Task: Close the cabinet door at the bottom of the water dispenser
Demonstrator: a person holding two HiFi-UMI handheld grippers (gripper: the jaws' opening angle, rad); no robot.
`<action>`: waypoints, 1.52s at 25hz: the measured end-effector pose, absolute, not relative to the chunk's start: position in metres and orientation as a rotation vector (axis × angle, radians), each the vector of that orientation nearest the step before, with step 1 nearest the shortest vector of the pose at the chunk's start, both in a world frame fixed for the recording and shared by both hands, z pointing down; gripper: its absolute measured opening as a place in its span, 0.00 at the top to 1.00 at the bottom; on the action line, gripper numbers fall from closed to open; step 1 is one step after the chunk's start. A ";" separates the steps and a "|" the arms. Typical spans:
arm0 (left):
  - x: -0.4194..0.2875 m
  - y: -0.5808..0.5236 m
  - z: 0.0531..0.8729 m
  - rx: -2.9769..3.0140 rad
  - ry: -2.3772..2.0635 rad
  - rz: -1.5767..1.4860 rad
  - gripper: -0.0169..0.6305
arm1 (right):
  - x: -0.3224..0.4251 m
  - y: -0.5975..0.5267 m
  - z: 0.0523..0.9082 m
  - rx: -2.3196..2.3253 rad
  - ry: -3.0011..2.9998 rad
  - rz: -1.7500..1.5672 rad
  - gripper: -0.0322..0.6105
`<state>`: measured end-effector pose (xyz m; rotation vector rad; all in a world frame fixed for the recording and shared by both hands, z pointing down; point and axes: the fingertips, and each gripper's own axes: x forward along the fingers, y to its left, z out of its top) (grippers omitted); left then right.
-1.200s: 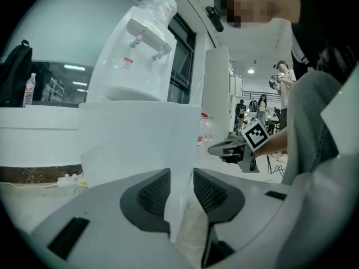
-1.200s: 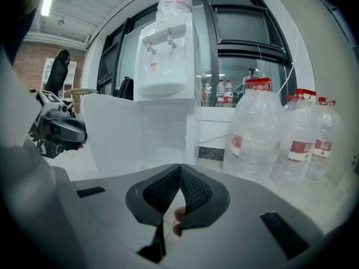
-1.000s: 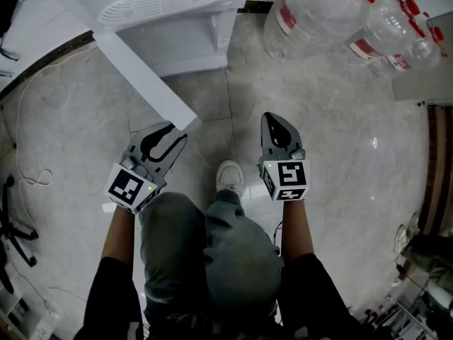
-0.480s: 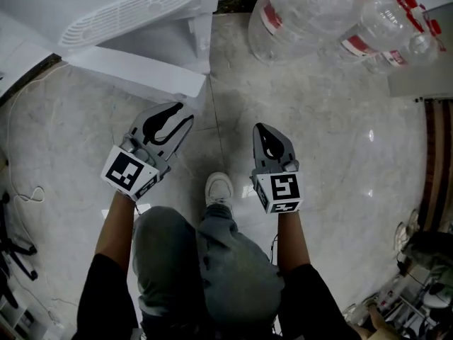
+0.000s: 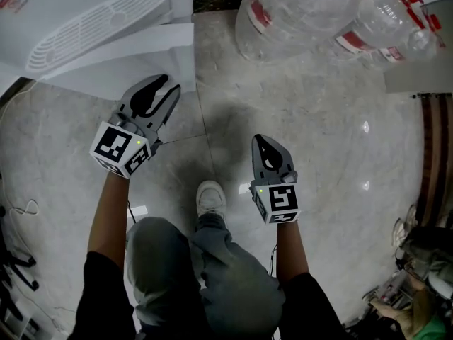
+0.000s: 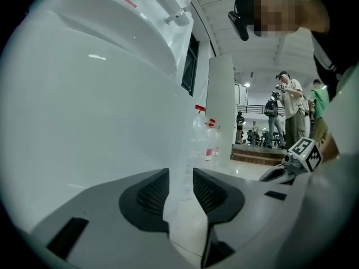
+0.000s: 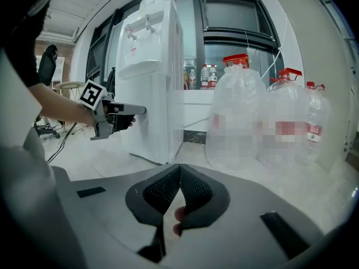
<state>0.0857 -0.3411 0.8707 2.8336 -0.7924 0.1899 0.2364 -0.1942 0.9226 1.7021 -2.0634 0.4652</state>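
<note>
Water dispenser (image 5: 92, 20) at far left, its bottom cabinet door (image 5: 127, 52) apparently almost shut; left tongs (image 5: 168, 85), jaws apart and empty, close against the door's face, should push flat and steadily until flush; right tongs (image 5: 260, 142), closed on nothing, best held clear.

Water dispenser (image 5: 92, 23) and water jugs (image 5: 297, 13) cut off by top edge

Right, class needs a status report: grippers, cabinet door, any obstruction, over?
Left gripper open, tips at cabinet door. Right gripper shut, empty. Door looks almost shut. Water bottles stand aside, nothing blocking.
</note>
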 end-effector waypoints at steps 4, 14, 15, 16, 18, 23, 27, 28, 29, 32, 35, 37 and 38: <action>0.084 -0.368 0.875 2.826 -0.843 0.207 0.77 | 0.242 -0.197 0.930 1.702 -2.048 0.484 0.93; 0.078 -0.382 0.878 2.823 -0.890 0.210 0.82 | 0.237 -0.208 0.941 1.678 -2.054 0.495 0.93; 0.077 -0.380 0.878 2.823 -0.889 0.211 0.82 | 0.235 -0.209 0.940 1.678 -2.058 0.495 0.93; 0.076 -0.376 0.878 2.823 -0.890 0.214 0.82 | 0.233 -0.210 0.939 1.678 -2.064 0.495 0.93; 0.073 -0.367 0.878 2.823 -0.894 0.225 0.85 | 0.228 -0.211 0.936 1.679 -2.074 0.495 0.93; 0.061 -0.345 0.869 2.839 -0.908 0.264 0.90 | 0.212 -0.213 0.920 1.686 -2.111 0.487 0.93; 0.048 -0.331 0.857 2.850 -0.936 0.284 0.94 | 0.196 -0.216 0.906 1.673 -2.147 0.478 0.93; 0.044 -0.329 0.854 2.850 -0.948 0.287 0.94 | 0.192 -0.217 0.902 1.674 -2.157 0.480 0.93; 0.039 -0.327 0.852 2.847 -0.963 0.288 0.95 | 0.188 -0.218 0.899 1.678 -2.165 0.483 0.93; 0.025 -0.322 0.844 2.820 -1.004 0.280 0.95 | 0.177 -0.220 0.888 1.669 -2.186 0.482 0.93; 0.015 -0.314 0.835 2.793 -1.029 0.295 0.95 | 0.169 -0.221 0.875 1.647 -2.190 0.495 0.93; 0.011 -0.308 0.825 2.775 -1.031 0.302 0.95 | 0.168 -0.218 0.866 1.630 -2.174 0.518 0.93; 0.010 -0.305 0.820 2.766 -1.033 0.304 0.95 | 0.168 -0.217 0.858 1.624 -2.172 0.520 0.93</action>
